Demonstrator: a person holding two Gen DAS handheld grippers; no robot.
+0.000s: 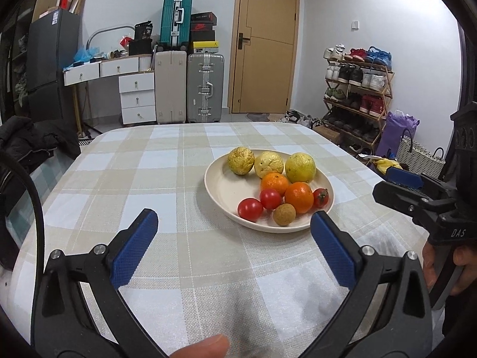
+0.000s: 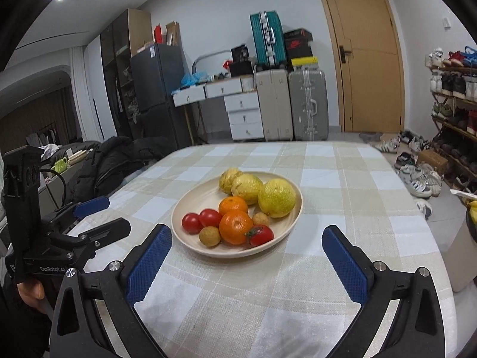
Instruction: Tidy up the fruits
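A cream plate sits on the checked tablecloth and holds three yellow passion fruits, two oranges, three red tomatoes and small brown longans. My left gripper is open and empty, above the cloth just in front of the plate. My right gripper is open and empty, also just in front of the plate. Each gripper shows at the other view's edge.
The table carries only the plate. A black coat lies on a chair at the left. Suitcases, white drawers, a door and a shoe rack stand behind the table.
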